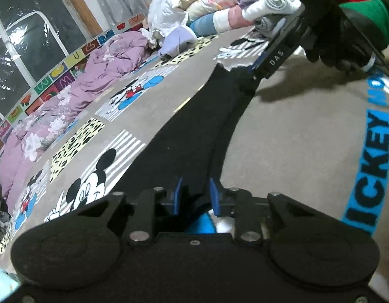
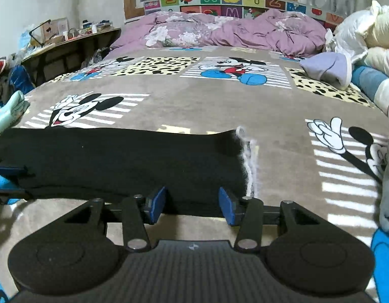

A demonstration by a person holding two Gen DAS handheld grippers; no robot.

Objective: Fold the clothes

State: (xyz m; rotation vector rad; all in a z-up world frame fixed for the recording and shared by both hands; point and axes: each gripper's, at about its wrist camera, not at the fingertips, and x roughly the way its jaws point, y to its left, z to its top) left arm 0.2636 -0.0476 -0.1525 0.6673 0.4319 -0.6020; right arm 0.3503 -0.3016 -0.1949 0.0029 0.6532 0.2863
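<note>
Left wrist: left gripper (image 1: pixel 195 197) narrowly parted, black garment (image 1: pixel 194 126) between its pads, grip uncertain; right gripper (image 2: pixel 192 205) half open over the garment's edge on the blanket (image 2: pixel 194 101)

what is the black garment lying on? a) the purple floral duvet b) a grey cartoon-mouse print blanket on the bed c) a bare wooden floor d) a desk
b, since the black garment lies stretched out flat on the grey cartoon-mouse blanket, while the purple floral duvet sits bunched up farther back by the headboard.
</note>
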